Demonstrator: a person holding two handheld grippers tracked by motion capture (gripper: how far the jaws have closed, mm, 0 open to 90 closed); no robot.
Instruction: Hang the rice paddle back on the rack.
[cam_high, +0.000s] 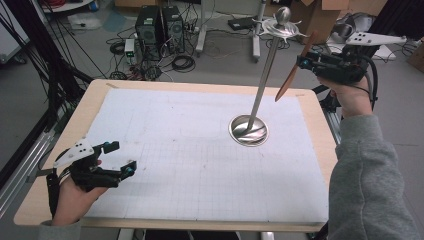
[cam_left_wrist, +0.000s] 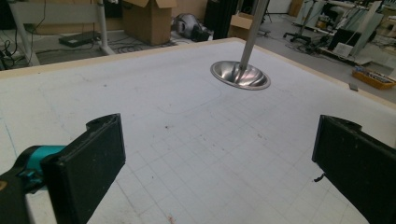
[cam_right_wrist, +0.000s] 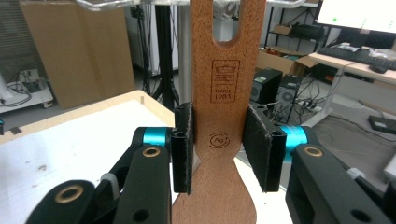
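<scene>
A tall metal stand (cam_high: 265, 75) rises from a round base (cam_high: 248, 131) on the right half of the mat, with a ball and hook arms at its top (cam_high: 282, 22). My right gripper (cam_high: 301, 61) is raised beside that top, shut on a wooden spatula (cam_high: 293, 72) that hangs slanted, blade down. In the right gripper view both pads (cam_right_wrist: 183, 144) press the spatula's neck (cam_right_wrist: 224, 93), and its slotted end points up at the hook arms. My left gripper (cam_high: 121, 156) rests low at the table's near left, open with nothing between its jaws; the stand's base (cam_left_wrist: 240, 74) lies ahead of it.
A white gridded mat (cam_high: 190, 150) covers the wooden table (cam_high: 65, 140). On the floor beyond the far edge stand computer towers (cam_high: 159, 25) and cables. Cardboard boxes (cam_high: 320, 12) sit at the back right.
</scene>
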